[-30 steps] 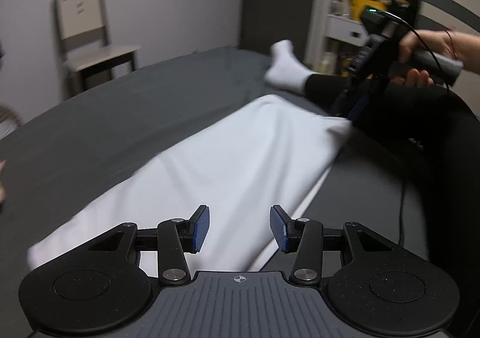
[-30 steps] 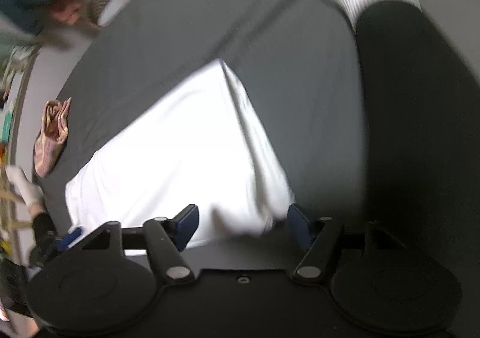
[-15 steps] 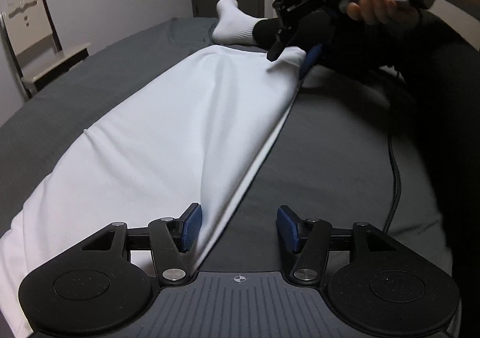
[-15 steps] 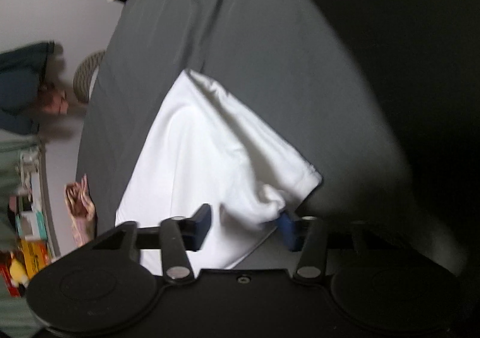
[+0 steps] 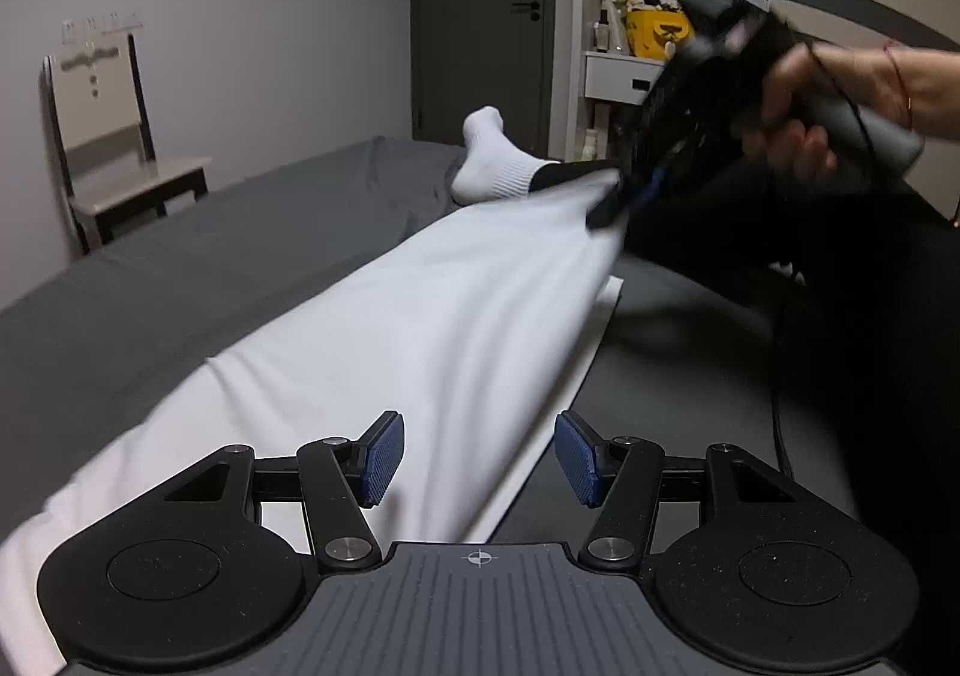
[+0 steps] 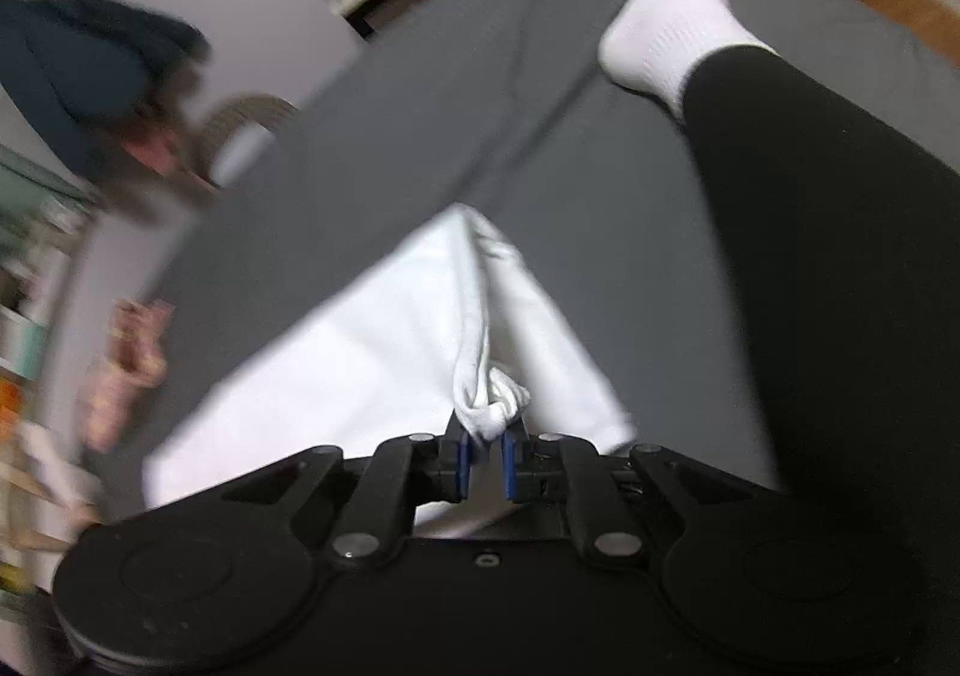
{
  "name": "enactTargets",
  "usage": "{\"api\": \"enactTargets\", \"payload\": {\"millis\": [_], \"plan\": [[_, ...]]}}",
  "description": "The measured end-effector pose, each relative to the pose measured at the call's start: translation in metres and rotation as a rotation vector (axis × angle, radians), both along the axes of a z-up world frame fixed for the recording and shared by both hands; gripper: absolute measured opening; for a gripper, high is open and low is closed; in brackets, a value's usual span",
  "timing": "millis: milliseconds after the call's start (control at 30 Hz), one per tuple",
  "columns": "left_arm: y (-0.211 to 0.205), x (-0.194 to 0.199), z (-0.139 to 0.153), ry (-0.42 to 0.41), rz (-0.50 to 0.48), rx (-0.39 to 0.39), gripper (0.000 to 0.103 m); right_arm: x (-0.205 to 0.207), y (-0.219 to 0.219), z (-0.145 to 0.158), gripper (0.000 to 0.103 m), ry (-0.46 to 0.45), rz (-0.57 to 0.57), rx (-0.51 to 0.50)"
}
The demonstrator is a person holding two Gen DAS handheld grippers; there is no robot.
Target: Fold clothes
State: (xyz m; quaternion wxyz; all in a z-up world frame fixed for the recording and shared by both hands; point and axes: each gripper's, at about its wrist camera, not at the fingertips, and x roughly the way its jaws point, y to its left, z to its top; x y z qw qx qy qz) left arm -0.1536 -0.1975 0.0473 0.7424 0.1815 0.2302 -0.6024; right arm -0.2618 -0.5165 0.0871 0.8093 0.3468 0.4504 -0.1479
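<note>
Pinching a bunched corner of the white garment (image 6: 384,340), the right tongs (image 6: 483,457) have their blue pads drawn almost together, with a knot of cloth squeezed between them and lifted off the bed (image 6: 456,94). The left tongs (image 5: 477,457) stand wide apart and hold nothing; they hover just above the garment's near end, its long folded edge running between the spread fingers.

The garment lies lengthwise down the bed, from the near edge by the left tongs toward the far end beside the person's leg (image 6: 810,268) and white sock (image 6: 672,10). In the left wrist view, the end raised by the right tongs forms a taut, sloping sheet.

The grip looks shallow: only a small wad of fabric sits between the pads, so a quick pull could let it slip out and collapse the fold. With the left end unheld, I judge that tugging from the right could drag the whole piece across the sheet and skew the edges. The leg close by could also catch the cloth.

The garment is thin, smooth, limp cloth that creases softly; the bed cover is matte grey with shallow wrinkles. The pads are ribbed blue rubber on black hinged arms.
</note>
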Motion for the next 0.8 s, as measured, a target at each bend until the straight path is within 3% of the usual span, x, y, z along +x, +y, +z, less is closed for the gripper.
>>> {"api": "enactTargets", "payload": {"millis": [133,267,333,433,500,600,700,800], "plan": [[-0.022,-0.002,-0.024,0.082,-0.026,0.1,0.057,0.016,0.007,-0.016,0.012,0.089,0.023,-0.059],[-0.017,-0.024,-0.03,0.001,-0.077,0.147,0.074,0.009,0.012,-0.007,0.04,0.097,-0.013,-0.123],[-0.011,-0.031,-0.023,-0.03,-0.096,0.164,0.074,-0.004,0.017,0.005,0.044,0.05,-0.037,-0.174],[0.011,-0.028,-0.001,-0.046,-0.044,0.11,0.074,-0.01,0.04,0.025,0.057,-0.097,0.023,-0.258],[0.022,-0.011,0.012,-0.064,0.069,0.061,0.074,0.001,0.06,0.028,0.059,-0.186,0.118,-0.282],[0.042,0.038,0.021,-0.006,0.304,0.036,0.074,0.03,0.082,0.026,0.059,-0.282,0.234,-0.313],[0.064,0.091,0.028,0.069,0.552,0.019,0.074,0.07,0.076,0.021,0.058,-0.287,0.258,-0.35],[0.106,0.14,0.029,0.245,0.721,-0.027,0.074,0.106,0.042,0.014,0.058,-0.204,0.268,-0.3]]}}
